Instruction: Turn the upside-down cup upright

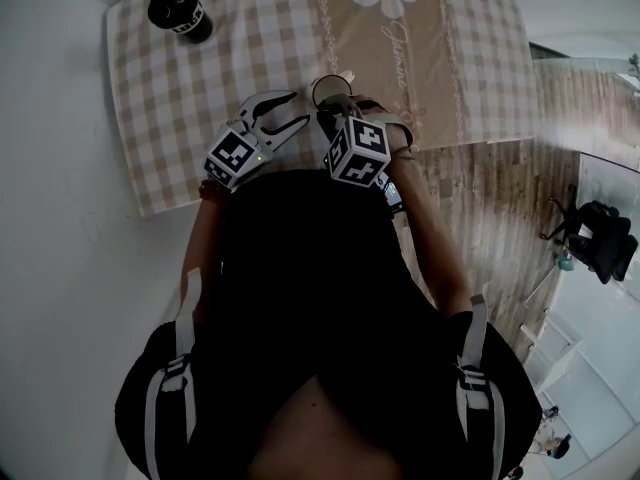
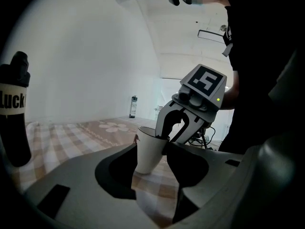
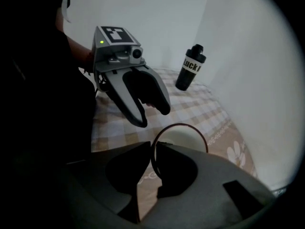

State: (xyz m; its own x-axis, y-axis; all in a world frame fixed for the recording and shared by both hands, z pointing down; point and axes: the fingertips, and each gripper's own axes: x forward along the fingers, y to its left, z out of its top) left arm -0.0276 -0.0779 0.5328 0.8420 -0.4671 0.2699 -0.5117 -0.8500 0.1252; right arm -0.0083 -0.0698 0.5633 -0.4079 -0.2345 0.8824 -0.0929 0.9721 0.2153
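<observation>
The person's dark torso (image 1: 300, 288) fills the head view; at twelve o'clock the right gripper (image 1: 336, 104) pinches the cup (image 1: 328, 86), left gripper (image 1: 298, 110) gaping empty. Left gripper view: cup mouth-up on tablecloth (image 2: 71, 137). Right gripper view: jaws clamp its rim; seemingly only release remains.

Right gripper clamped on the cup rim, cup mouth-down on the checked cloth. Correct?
Not quite: the cup stands mouth-up, with its narrow base on the checked cloth, as the left gripper view shows. The right gripper is indeed clamped on its rim.
</observation>
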